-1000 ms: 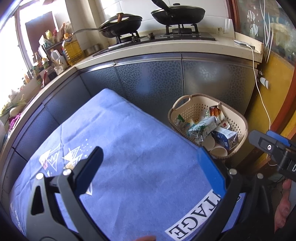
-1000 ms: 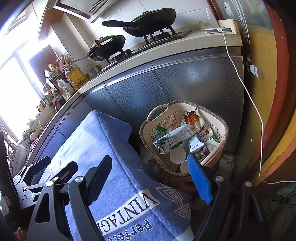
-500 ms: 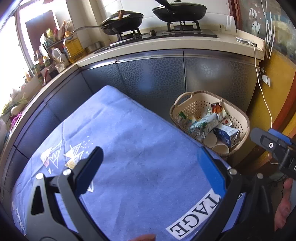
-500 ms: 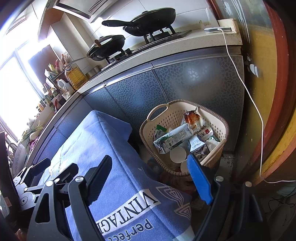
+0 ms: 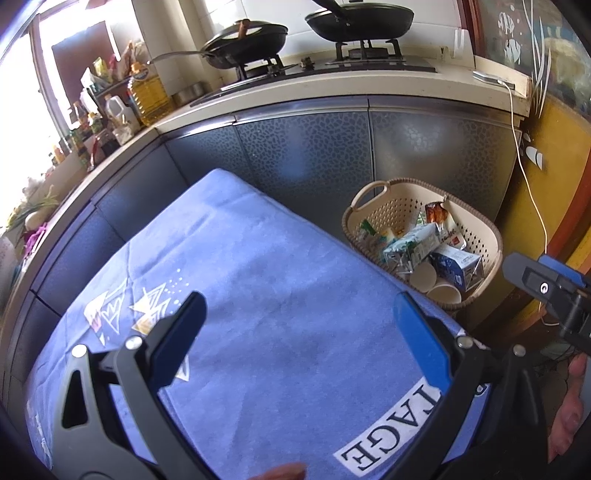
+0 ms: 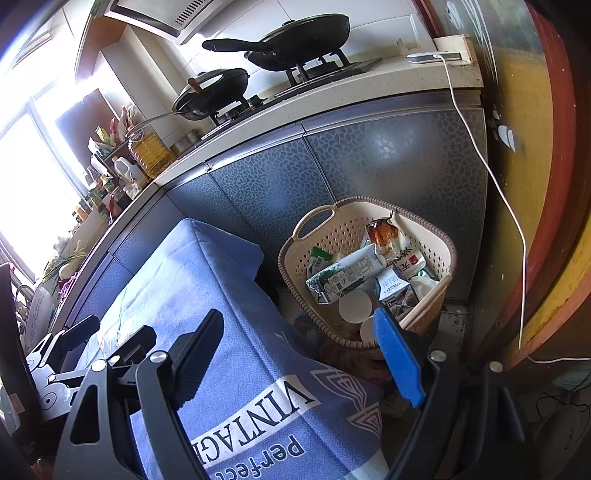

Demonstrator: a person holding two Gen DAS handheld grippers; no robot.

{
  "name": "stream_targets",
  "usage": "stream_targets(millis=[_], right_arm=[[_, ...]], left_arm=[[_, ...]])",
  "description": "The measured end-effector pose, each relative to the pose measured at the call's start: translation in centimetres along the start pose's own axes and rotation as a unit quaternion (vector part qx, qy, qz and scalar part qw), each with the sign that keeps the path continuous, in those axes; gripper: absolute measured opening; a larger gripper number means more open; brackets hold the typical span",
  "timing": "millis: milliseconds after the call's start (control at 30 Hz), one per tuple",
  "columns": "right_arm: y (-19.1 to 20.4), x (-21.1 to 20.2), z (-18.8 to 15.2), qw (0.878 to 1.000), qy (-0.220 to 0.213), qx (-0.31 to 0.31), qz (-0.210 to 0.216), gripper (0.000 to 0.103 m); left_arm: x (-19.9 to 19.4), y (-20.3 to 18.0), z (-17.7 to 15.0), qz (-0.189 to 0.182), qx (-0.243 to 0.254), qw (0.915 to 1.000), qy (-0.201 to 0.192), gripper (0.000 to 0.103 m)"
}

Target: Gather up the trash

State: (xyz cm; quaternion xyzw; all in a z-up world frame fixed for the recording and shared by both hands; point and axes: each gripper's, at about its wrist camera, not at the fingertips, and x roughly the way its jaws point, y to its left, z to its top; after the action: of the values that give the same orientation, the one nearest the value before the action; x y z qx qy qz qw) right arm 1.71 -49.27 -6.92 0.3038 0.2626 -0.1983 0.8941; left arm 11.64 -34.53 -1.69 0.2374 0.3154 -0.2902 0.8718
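Observation:
A beige perforated basket point(image 5: 480, 229) point(image 6: 439, 254) stands on the floor beside the table, against the grey cabinets. It holds trash: a green-and-white carton point(image 5: 410, 247) point(image 6: 347, 275), a blue carton point(image 5: 458, 267), paper cups point(image 6: 355, 306) and a snack wrapper point(image 6: 384, 232). My left gripper point(image 5: 299, 328) hovers open above the blue tablecloth point(image 5: 258, 280), with nothing between its fingers. My right gripper point(image 6: 303, 347) is open too, over the cloth's corner near the basket, and holds nothing. The right gripper's tip point(image 5: 532, 275) shows at the right edge of the left wrist view.
Grey cabinet fronts point(image 6: 369, 166) rise behind the table and basket. Two black pans point(image 5: 362, 18) sit on the stove above. Bottles and an oil jug point(image 5: 147, 96) crowd the left counter. A white charging cable point(image 6: 491, 177) hangs down at right. A person's hand point(image 5: 569, 406) is at bottom right.

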Motion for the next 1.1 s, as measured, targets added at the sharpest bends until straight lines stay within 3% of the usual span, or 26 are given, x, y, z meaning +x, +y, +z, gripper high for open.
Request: stream_targets(millis=[1100], right_arm=[[-0.33, 0.17, 0.40, 1.000, 0.003, -0.002, 0.001, 0.083]], left_arm=[[0.23, -0.56, -0.26, -0.011, 0.005, 0.9998, 0.015, 0.097]])
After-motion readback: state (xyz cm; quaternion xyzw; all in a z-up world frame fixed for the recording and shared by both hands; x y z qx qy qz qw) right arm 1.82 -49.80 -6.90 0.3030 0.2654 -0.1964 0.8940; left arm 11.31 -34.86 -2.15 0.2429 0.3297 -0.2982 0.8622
